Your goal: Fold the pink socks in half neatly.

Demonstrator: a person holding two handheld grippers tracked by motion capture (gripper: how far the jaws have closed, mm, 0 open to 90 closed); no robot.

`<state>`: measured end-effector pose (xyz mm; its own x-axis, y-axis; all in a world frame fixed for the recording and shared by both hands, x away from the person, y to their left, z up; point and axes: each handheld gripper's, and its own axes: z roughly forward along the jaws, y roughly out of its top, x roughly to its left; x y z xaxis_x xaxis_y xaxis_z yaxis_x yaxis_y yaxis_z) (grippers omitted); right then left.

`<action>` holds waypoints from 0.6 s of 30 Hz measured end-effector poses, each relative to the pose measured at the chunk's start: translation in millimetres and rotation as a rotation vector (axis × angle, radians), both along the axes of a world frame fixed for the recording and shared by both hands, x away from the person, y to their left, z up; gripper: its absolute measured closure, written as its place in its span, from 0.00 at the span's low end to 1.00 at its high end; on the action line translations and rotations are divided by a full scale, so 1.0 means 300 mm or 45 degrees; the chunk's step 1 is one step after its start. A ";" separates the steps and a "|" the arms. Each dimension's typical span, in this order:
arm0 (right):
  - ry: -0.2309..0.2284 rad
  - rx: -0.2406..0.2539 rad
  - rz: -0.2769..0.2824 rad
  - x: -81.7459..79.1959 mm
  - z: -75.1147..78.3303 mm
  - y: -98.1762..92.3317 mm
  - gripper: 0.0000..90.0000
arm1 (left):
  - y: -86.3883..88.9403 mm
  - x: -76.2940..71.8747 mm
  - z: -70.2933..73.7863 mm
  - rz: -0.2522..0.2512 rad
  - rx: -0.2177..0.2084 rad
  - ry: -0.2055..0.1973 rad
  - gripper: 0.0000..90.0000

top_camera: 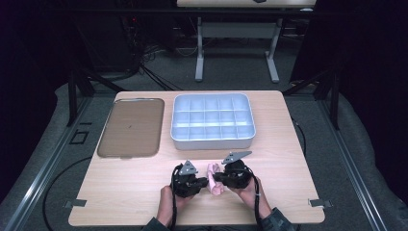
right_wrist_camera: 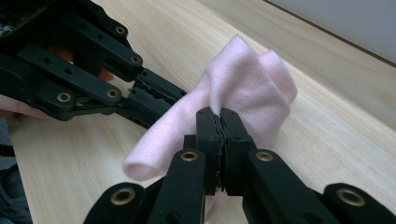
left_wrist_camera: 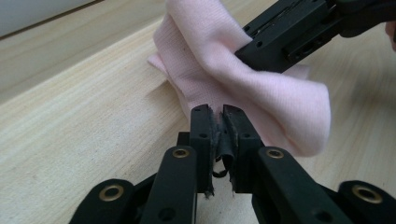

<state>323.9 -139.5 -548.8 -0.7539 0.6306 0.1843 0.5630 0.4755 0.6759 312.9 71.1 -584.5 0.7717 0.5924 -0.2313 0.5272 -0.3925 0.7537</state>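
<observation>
Left claw (left_wrist_camera: 218, 112) and right claw (right_wrist_camera: 220, 114) both clamped on soft, pale pink folded cloth (top_camera: 214, 178), wooden table (top_camera: 120, 187)

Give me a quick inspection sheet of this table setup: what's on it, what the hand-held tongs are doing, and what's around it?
Surface: pale wooden table, bare wood near the front edge.
Job's things: pink cloth, bunched up, lying on the table between the two tongs.
Clutter: flat brown tray at back left; white divided box beside it, its compartments look empty.
Grippers: left tongs shut on the pink cloth; right tongs shut on the pink cloth from the other side.
Cables: a black cable trails from the right tongs along the forearm; more cables lie on the floor.
Surroundings: dark room, grey floor, another table's white legs behind.
</observation>
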 end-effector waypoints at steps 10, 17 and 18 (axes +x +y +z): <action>0.018 -0.069 0.019 0.015 -0.026 0.035 0.98 | 0.014 0.005 -0.014 -0.004 -0.027 0.023 0.94; 0.028 -0.079 0.021 0.017 -0.038 0.038 0.98 | 0.087 0.006 0.047 0.089 -0.072 -0.032 0.93; 0.029 -0.080 0.022 0.018 -0.039 0.037 0.98 | 0.092 0.007 0.061 0.091 -0.083 -0.050 0.93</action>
